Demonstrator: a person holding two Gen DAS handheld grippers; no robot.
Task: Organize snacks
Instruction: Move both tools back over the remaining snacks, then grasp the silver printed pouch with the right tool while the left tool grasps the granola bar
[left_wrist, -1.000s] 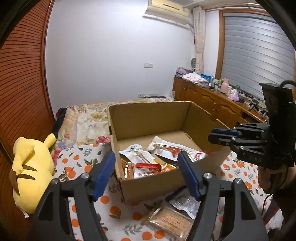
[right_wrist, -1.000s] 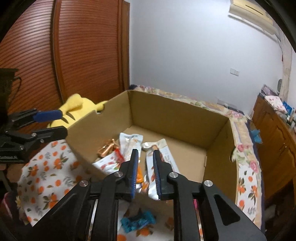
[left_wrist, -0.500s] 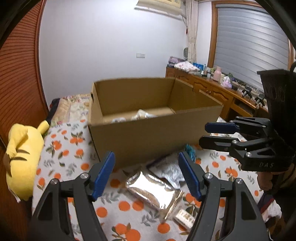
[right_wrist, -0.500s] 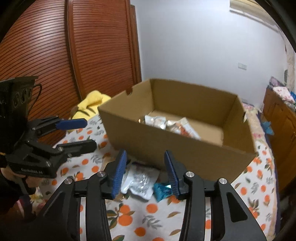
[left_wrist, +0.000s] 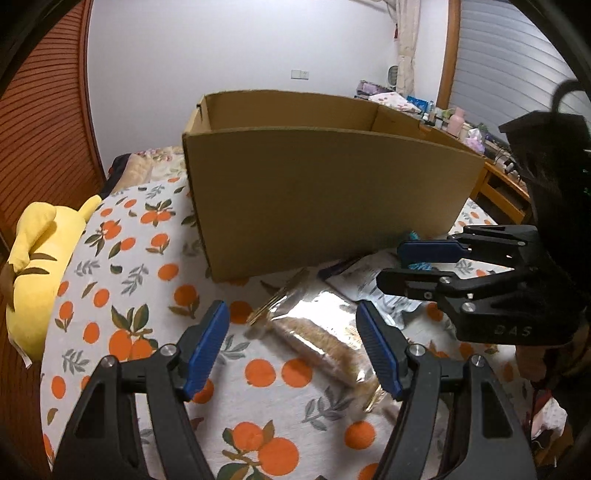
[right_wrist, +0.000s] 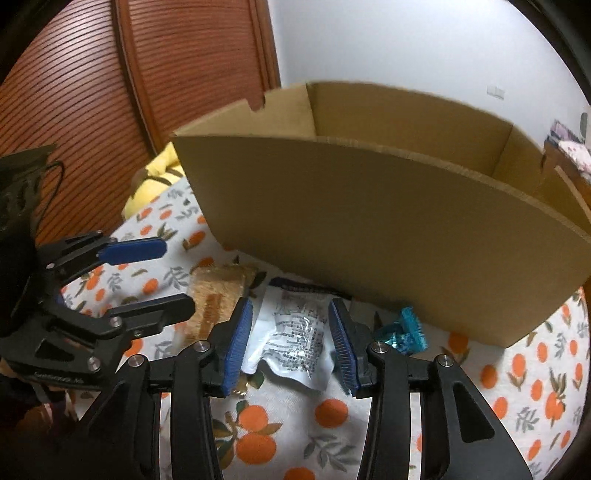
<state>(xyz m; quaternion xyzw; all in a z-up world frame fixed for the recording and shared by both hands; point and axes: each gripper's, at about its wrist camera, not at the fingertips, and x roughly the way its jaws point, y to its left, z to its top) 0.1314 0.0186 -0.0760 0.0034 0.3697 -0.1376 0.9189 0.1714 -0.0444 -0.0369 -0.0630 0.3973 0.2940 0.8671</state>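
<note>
A cardboard box (left_wrist: 325, 199) stands on the orange-print bedspread; it also shows in the right wrist view (right_wrist: 388, 229). In front of it lie a clear pack of brown biscuits (left_wrist: 317, 332), a white and silver pouch (right_wrist: 291, 328) and a small teal wrapped snack (right_wrist: 402, 330). My left gripper (left_wrist: 295, 349) is open, low over the bedspread, with its fingers either side of the biscuit pack. My right gripper (right_wrist: 290, 345) is open, with its fingers either side of the white pouch. Each gripper shows in the other's view, the right one (left_wrist: 417, 264) and the left one (right_wrist: 162, 273).
A yellow plush toy (left_wrist: 40, 266) lies at the left edge of the bed. A wooden slatted wardrobe (right_wrist: 129, 92) stands behind it. A cluttered wooden dresser (left_wrist: 491, 155) runs along the right wall. The bedspread (left_wrist: 122, 266) reaches left of the box.
Both grippers have dropped from above the box down to the bedspread in front of it. The right gripper has opened wide. The box's contents are now hidden behind its front wall.
</note>
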